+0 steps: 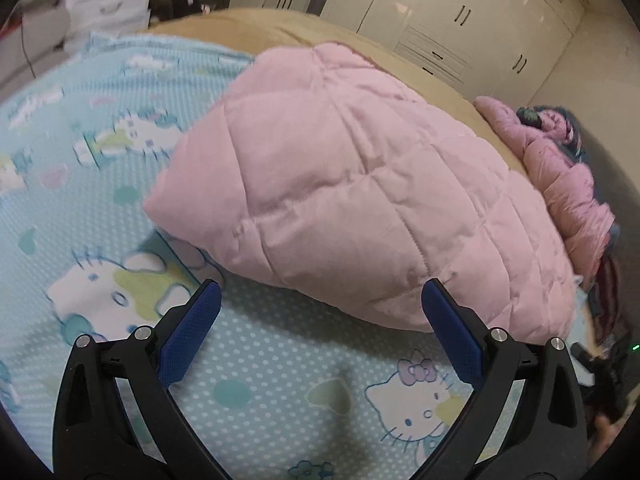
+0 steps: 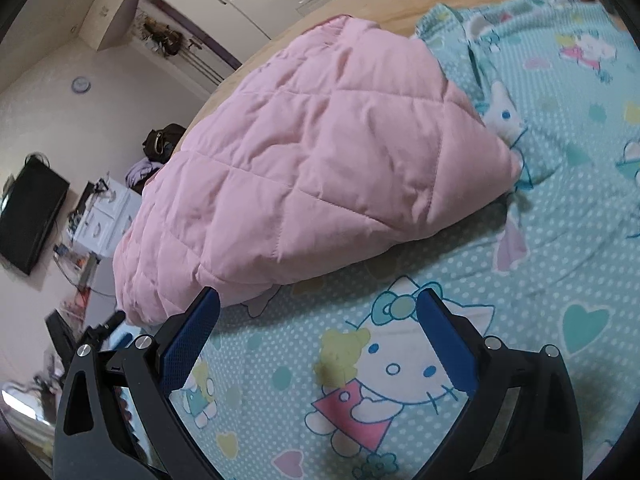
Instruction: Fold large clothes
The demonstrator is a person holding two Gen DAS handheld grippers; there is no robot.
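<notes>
A pink quilted padded garment [image 1: 340,184] lies folded into a thick bundle on the bed, seen also in the right wrist view [image 2: 312,160]. My left gripper [image 1: 320,292] is open, its blue pads just short of the bundle's near edge, holding nothing. My right gripper [image 2: 318,300] is open too, hovering over the cartoon-print sheet with its left fingertip [image 2: 208,300] close to the bundle's lower edge. Nothing sits between either pair of fingers.
The bed carries a light blue cartoon-cat sheet [image 1: 280,380] over a tan cover [image 1: 256,26]. Another pink puffy garment [image 1: 560,176] lies heaped at the bed's right side. White wardrobes [image 1: 460,12] stand behind; a black TV [image 2: 32,212] and white drawers [image 2: 108,212] line the wall.
</notes>
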